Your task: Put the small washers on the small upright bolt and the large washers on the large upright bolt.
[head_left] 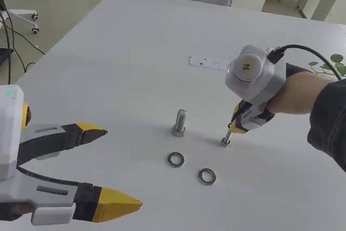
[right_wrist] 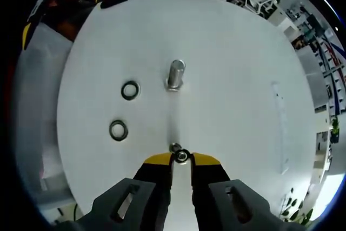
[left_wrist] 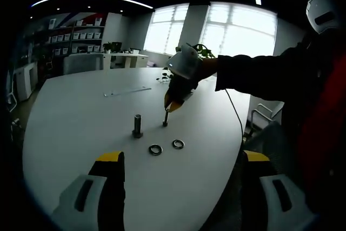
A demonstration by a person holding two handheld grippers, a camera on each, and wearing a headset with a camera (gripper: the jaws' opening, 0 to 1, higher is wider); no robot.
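Fingers (right_wrist: pixel 157 163) of my right gripper (right_wrist: pixel 182 160) are nearly closed, pinching a small washer (right_wrist: pixel 182 156) at their yellow tips; the washer sits just beside the top of the small bolt (right_wrist: pixel 174 147), and I cannot tell whether they touch; that bolt stands upright near the middle of the white worktop (head_left: pixel 135 52); the large bolt (head_left: pixel 180 123) stands upright near it; one large washer (head_left: pixel 175 159) and a second large washer (head_left: pixel 207 176) lie flat, apart, between the bolts and the worktop's near edge; my left gripper (head_left: pixel 120 169) hovers wide open and empty toward the left edge.
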